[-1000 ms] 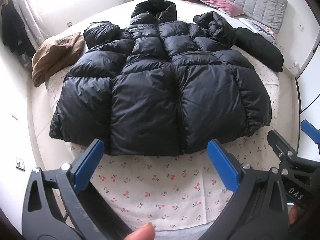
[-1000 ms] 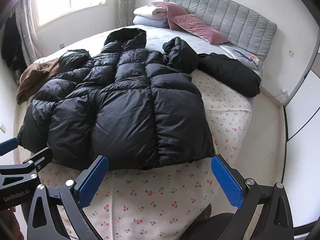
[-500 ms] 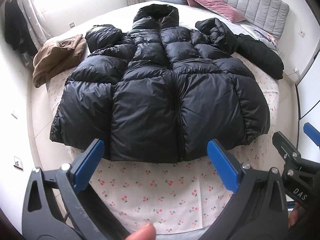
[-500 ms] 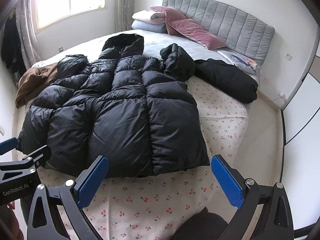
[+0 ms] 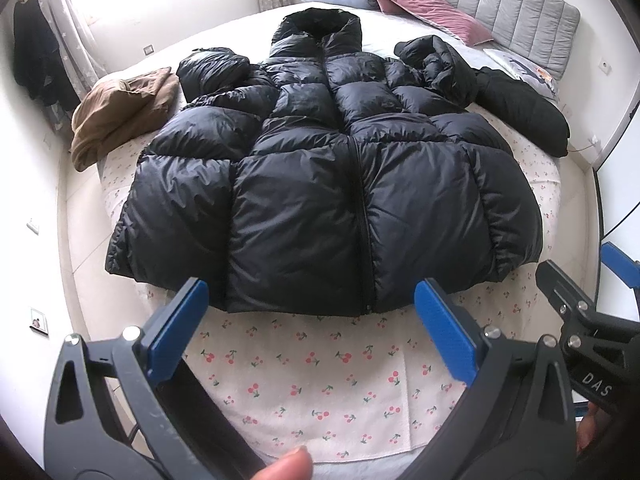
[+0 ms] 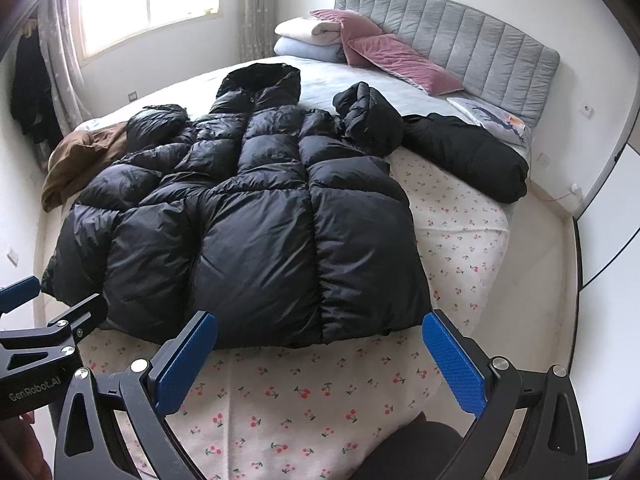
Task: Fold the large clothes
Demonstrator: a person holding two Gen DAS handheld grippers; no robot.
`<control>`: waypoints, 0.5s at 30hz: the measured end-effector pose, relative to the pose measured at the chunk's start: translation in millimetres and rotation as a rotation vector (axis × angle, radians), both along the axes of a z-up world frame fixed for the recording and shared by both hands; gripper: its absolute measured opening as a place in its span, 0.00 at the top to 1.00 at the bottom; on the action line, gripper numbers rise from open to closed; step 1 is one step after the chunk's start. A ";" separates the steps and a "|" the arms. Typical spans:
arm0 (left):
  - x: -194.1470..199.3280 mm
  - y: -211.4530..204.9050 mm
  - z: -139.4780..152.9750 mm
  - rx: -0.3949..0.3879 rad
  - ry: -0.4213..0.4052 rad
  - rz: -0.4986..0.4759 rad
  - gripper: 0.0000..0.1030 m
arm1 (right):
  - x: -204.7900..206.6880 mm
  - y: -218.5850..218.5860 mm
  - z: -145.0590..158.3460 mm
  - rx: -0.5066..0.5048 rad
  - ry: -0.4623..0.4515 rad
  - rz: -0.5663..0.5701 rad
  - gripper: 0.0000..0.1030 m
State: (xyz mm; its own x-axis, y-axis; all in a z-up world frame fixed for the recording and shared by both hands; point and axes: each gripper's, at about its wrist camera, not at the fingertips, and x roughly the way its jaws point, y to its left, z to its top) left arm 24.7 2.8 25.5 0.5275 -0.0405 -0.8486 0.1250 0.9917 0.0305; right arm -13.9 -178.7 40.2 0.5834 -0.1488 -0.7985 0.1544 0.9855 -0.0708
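jacket (image 5: 320,184) – sleeves bunched (cuffs hidden) – grippers empty

— What carries everything?
— A bed (image 6: 472,240) under a cherry-print sheet (image 5: 304,364), grey headboard at the far end.
— What lies on it?
— A black puffer jacket (image 5: 320,184) spread flat, zipper up, hood far. A brown garment (image 5: 120,108) at the left edge, another black garment (image 6: 464,152) at far right, pillows (image 6: 384,56) and folded bedding (image 6: 308,38) by the headboard.
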 end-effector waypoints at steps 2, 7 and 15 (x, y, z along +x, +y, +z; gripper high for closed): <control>-0.4 0.1 -0.2 -0.001 0.002 0.000 0.00 | 0.2 -0.7 -0.8 0.003 0.002 0.001 0.00; -2.6 1.0 -1.6 -0.002 -0.001 0.001 0.00 | -0.2 -0.7 -2.8 0.020 0.007 0.008 0.00; -5.6 3.8 -1.1 -0.034 -0.038 -0.011 0.00 | -2.1 -0.1 -5.6 0.028 0.009 0.010 0.00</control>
